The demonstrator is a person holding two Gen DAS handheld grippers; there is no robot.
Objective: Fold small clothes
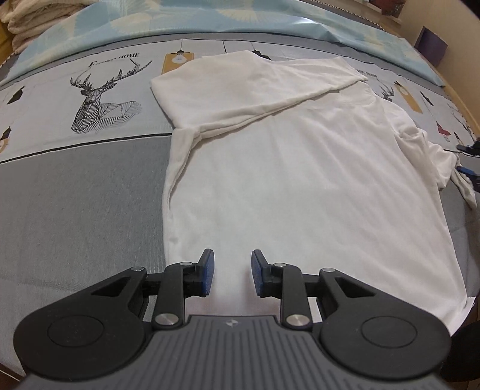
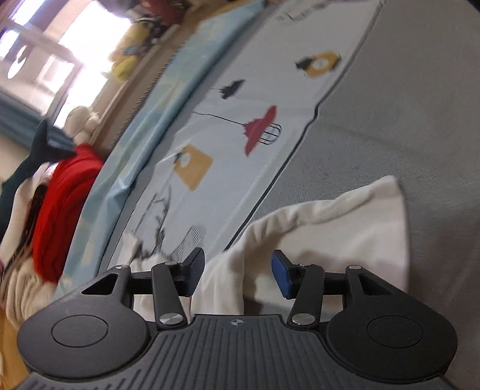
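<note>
A white T-shirt [image 1: 300, 168] lies spread on the bed. Its far left part is folded across the top toward the right. My left gripper [image 1: 231, 258] hovers open over the near hem, with nothing between its blue pads [image 1: 210, 264]. The right gripper [image 1: 465, 159] shows only as blue tips at the right edge, beside the bunched right sleeve [image 1: 432, 156]. In the blurred, tilted right wrist view, my right gripper [image 2: 238, 261] stands open with a fold of the white sleeve [image 2: 330, 216] lying loose between and beyond its fingers; the pads do not press on it.
The bed sheet [image 1: 75, 186] is grey with deer and lamp prints. A light-blue quilt [image 1: 270, 21] runs along the far edge and cream blankets [image 1: 21, 21] are stacked at the far left. A red garment pile [image 2: 66, 204] and plush toys [image 2: 129, 57] lie beyond the bed.
</note>
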